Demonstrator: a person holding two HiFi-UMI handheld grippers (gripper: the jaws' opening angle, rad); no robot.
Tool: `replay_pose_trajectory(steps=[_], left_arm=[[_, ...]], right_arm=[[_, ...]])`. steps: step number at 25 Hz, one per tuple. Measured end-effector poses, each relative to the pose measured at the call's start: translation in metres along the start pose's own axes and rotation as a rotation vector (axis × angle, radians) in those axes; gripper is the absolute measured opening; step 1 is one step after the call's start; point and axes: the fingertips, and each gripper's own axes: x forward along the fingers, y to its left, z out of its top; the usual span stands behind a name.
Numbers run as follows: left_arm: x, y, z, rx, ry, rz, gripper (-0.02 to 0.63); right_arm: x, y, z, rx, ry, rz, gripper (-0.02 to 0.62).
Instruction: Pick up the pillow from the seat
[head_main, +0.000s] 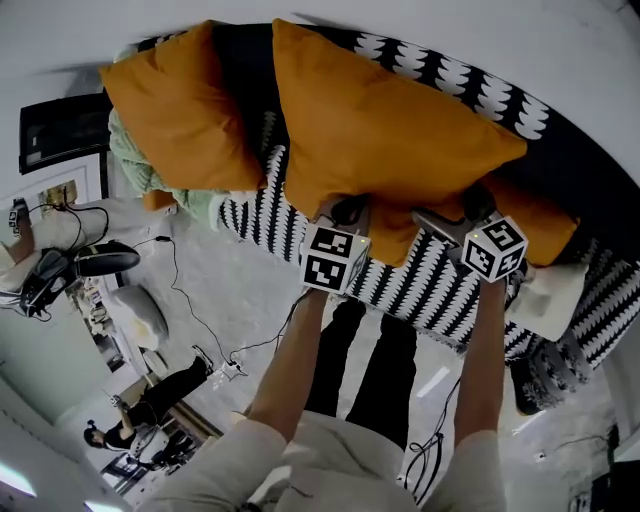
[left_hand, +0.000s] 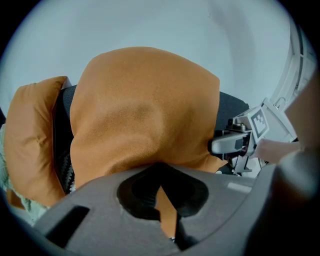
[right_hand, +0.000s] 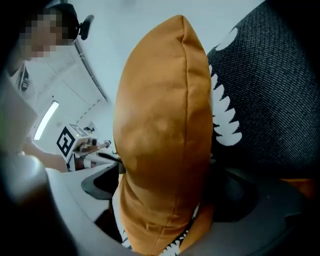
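While left tongs (head_main: 345, 213) pinch the orange pillow (head_main: 390, 130), right tongs (head_main: 458, 218) gape, pillow between them, patterned sofa (head_main: 440, 290) behind.

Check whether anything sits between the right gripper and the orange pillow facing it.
Nothing visible does: the orange pillow sits between the open jaws of the right gripper, and the left gripper pinches its edge.

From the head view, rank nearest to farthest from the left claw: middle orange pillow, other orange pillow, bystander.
1. Middle orange pillow, in the left claw.
2. Other orange pillow, upper left.
3. Bystander, far lower left.
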Motion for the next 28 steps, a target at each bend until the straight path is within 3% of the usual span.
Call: replay_pose_trajectory(steps=[6,9,13,20,28], left_arm=[[0.004,-0.024,-0.001,0.003,0.022,-0.016,0.009],[-0.003,-0.005,0.000,0.013,0.025,-0.013,0.009],[-0.004,0.011,-0.001,0.015,0.011,-0.001,0.009],[-0.010,0.002,-0.001,-0.003,-0.006,0.019,0.009],[-0.027,0.022,0.001,-0.091,-0.060,0.030,0.009]], right_arm=[[0.003,-0.008,0.016,0.005,-0.068,0.092,0.541],[0.030,-0.008,0.020,0.050,-0.095,0.121,0.543],[0.052,0.011,0.024,0.055,-0.056,0.211,0.543],[0.036,0.028,0.028,0.033,-0.045,0.129,0.534],[0.043,0.062,0.038,0.022,-0.033,0.033,0.353]])
